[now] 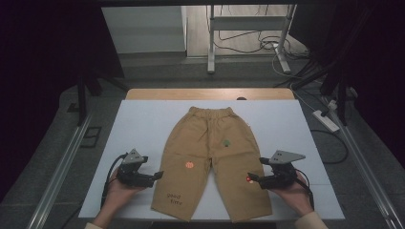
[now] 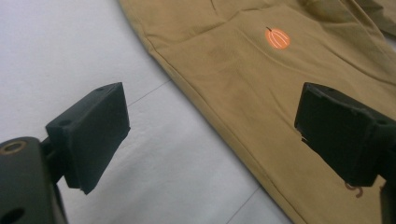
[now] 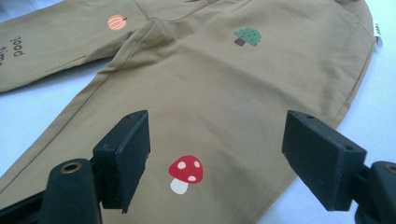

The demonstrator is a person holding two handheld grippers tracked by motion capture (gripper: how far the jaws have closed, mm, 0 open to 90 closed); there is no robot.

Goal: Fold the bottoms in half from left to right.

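Note:
Tan children's trousers point(image 1: 210, 157) lie flat on the white sheet point(image 1: 143, 124), waistband at the far side, legs toward me. They carry an orange pumpkin print point(image 2: 278, 38), a green tree print point(image 3: 248, 36) and a red mushroom print point(image 3: 186, 171). My left gripper point(image 1: 156, 176) hovers at the outer edge of the left leg, open, with the leg's seam between its jaws in the left gripper view point(image 2: 212, 135). My right gripper point(image 1: 252, 179) is at the outer edge of the right leg, open, with the mushroom between its jaws in the right gripper view point(image 3: 217, 158).
The white sheet covers a wooden table point(image 1: 210, 93). Beyond the table stand a metal frame point(image 1: 248, 28) and loose cables point(image 1: 267, 45) on the floor. A power strip point(image 1: 326, 120) lies to the right. Rails point(image 1: 57, 171) run along both sides.

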